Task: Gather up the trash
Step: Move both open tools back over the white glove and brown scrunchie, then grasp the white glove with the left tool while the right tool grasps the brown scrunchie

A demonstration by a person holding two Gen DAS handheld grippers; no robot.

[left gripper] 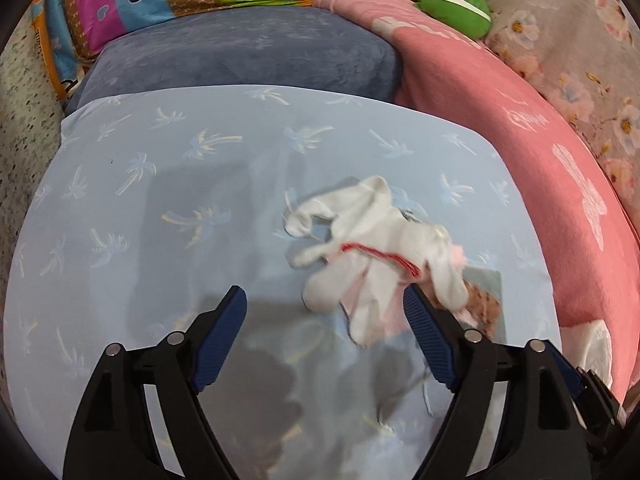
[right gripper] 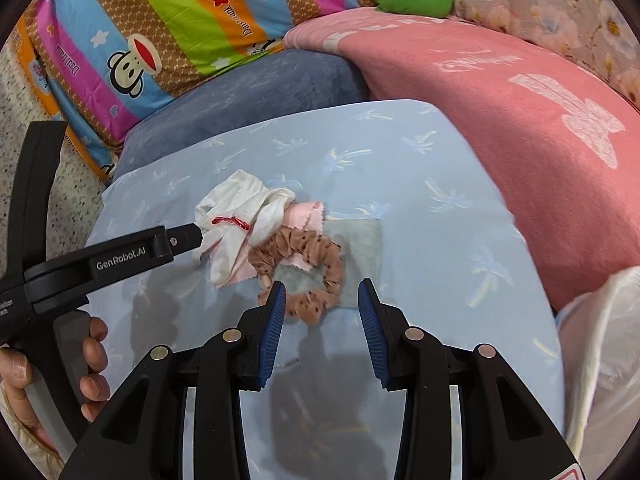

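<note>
Approach step: left gripper (left gripper: 324, 312) wide open, empty, beside the white rag (left gripper: 372, 248); right gripper (right gripper: 322, 300) part-open, empty, over the brown scrunchie (right gripper: 316, 264). Next move probably calls for lowering and closing on each scrap on the blue pillow (right gripper: 440, 208).

Premises: a home bedroom, viewed over a bed. Evidence: a light blue palm-print pillow (left gripper: 160, 184) fills the centre of both views; a blue-grey plush cushion (left gripper: 248, 52) lies above it; a striped cartoon-monkey quilt (right gripper: 168, 28) occupies the upper left; a pink blanket (right gripper: 500, 128) and floral bedding (left gripper: 580, 60) sit at right.
</note>
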